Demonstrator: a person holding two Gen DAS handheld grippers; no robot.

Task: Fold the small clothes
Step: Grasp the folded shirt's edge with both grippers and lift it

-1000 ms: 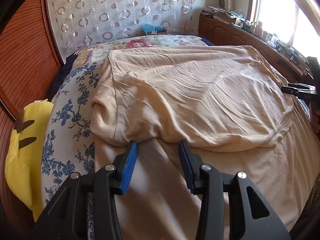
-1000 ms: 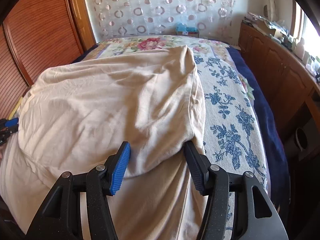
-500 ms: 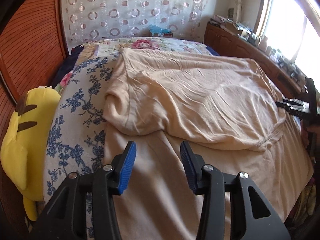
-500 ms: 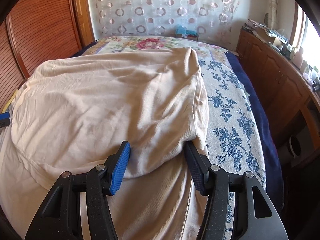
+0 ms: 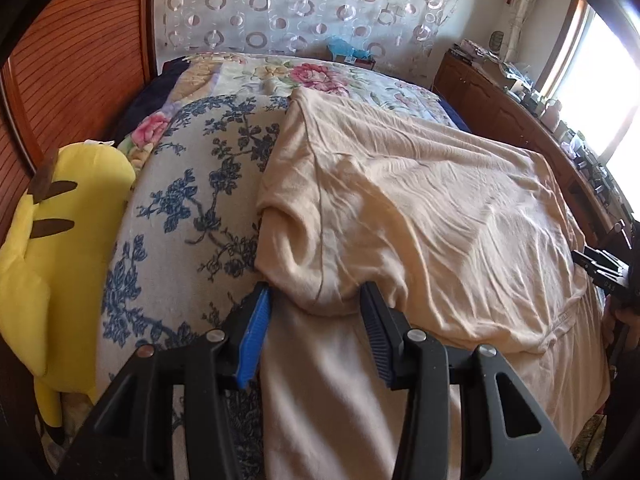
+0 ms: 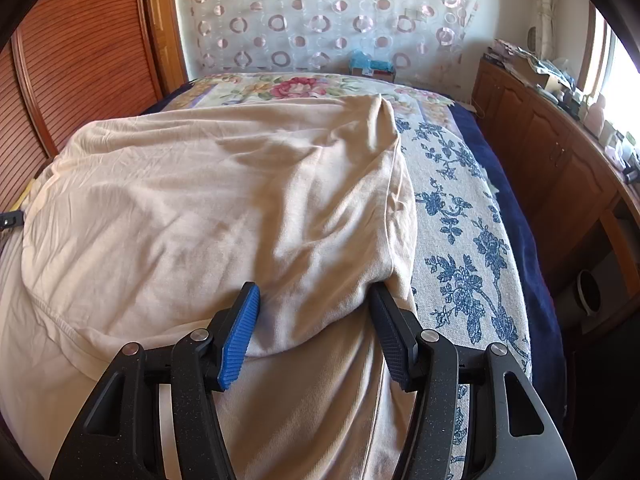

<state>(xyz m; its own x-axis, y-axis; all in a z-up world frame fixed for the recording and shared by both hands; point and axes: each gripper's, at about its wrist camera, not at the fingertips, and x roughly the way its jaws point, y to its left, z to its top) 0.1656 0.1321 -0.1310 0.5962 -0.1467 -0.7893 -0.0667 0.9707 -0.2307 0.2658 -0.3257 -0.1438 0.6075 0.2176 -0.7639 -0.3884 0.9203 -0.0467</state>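
Note:
A cream T-shirt [image 5: 420, 208] lies spread on the bed, its upper half folded down over the lower half. In the left wrist view my left gripper [image 5: 315, 294] stands open at the fold's left corner. The bunched sleeve end sits between its blue pads and is not pinched. In the right wrist view my right gripper [image 6: 314, 292] is open too, straddling the right corner of the same T-shirt [image 6: 200, 208]. The right gripper [image 5: 600, 268] shows at the far right of the left view, with a hand below it. A bit of the left gripper [image 6: 10, 220] peeks in at the right view's left edge.
The bed cover [image 5: 180, 208] is white with blue flowers. A yellow plush toy [image 5: 48, 240] leans at the bed's left side against slatted wooden doors [image 5: 72, 60]. A cluttered wooden cabinet [image 6: 540, 140] runs along the right under the window. A blue box [image 6: 372, 66] stands behind the bed.
My left gripper has slid left along the fold's lower edge, from its middle to the sleeve corner, and rolled a little. The right gripper has kept still.

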